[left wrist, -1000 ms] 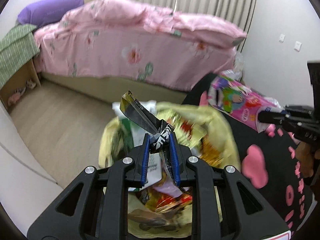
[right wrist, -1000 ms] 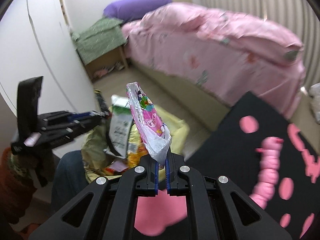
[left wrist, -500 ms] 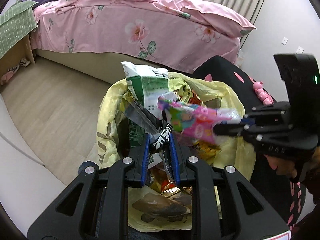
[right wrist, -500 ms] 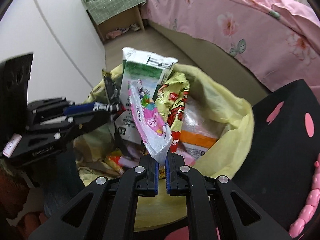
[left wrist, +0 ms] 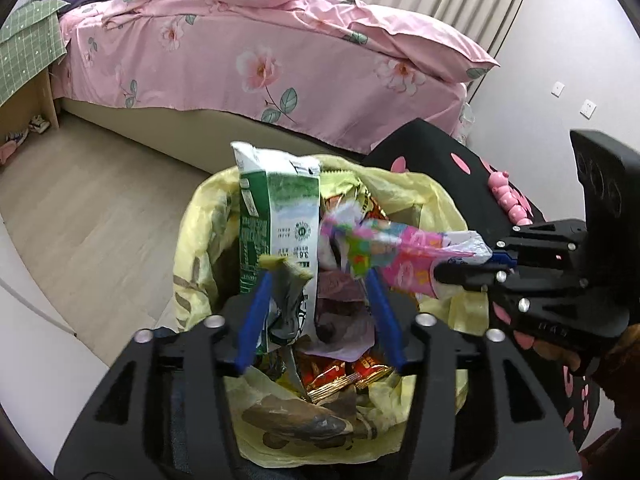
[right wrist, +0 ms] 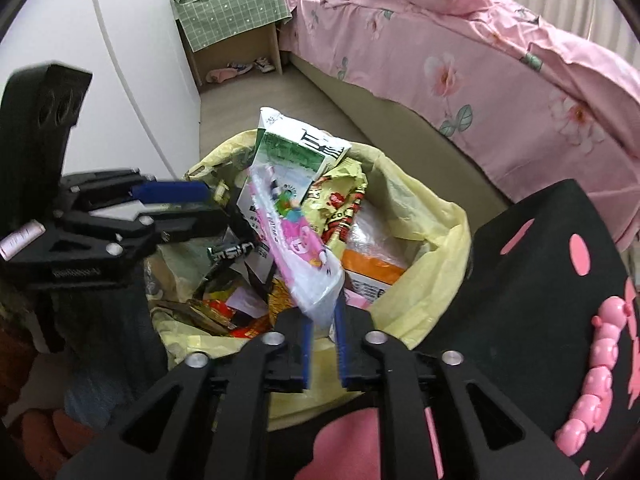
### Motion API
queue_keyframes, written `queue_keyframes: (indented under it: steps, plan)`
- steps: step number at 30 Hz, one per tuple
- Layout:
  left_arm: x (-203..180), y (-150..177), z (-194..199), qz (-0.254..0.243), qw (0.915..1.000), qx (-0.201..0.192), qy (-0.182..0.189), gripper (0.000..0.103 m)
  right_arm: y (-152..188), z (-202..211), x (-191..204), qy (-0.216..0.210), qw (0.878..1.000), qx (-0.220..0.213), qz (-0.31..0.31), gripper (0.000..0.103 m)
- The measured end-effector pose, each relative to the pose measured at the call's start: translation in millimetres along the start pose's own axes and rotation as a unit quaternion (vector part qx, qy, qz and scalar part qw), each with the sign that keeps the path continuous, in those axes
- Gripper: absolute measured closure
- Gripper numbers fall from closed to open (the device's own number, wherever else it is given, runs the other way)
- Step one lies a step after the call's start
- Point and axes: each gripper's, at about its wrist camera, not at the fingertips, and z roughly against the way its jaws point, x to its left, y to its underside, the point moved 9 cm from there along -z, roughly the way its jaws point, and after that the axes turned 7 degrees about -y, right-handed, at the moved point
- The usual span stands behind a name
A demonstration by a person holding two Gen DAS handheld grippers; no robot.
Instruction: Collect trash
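A yellow bin bag stands open below both grippers, stuffed with wrappers and a green-and-white milk carton. My left gripper hangs over the bag with its jaws opening. A dark crumpled wrapper hangs loose between the blue pads, against the left one. My right gripper reaches in from the right, its jaws also opening. The clear end of a pink printed wrapper still sits between its pads, and the wrapper slants over the carton.
A bed with a pink floral cover runs behind the bag. A black mat with pink shapes lies to its right. A bedside cabinet under green checked cloth stands against the white wall. Wooden floor lies at the left.
Both grippers came over the bag with their wrappers pinched. Both pairs of jaws have now parted; the dark wrapper has slumped lower between the left pads.
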Motion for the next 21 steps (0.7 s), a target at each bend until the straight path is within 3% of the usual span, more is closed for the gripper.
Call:
queue_keyframes:
  steps: [2,9,14,18,21]
  plan:
    - [2.9,-5.3,5.9,0.009,0.9999,-0.004,-0.009,0.05,0.5,5.5,0.8,-0.003,1.0,-0.011,-0.001,0.066]
    - [2.9,-15.2,47.7,0.035,0.9967,-0.035,-0.064,0.042,7.5,44.4,1.4,0.0,0.998,-0.055,-0.02,0.065]
    - [-46.4,-8.7,101.3,0.015,0.9954,-0.075,-0.057,0.03,24.6,115.1,-1.8,0.025,0.991,-0.115,-0.057,0.065]
    - [-92.3,3.9,142.0,-0.007,0.9938,-0.103,-0.041,0.029,61.3,177.3,-3.2,0.066,0.981,-0.15,-0.101,0.065]
    - [-124.2,18.9,165.4,-0.033,0.9916,-0.117,-0.046,0.029,93.8,211.4,4.5,0.107,0.974,-0.153,-0.127,0.065]
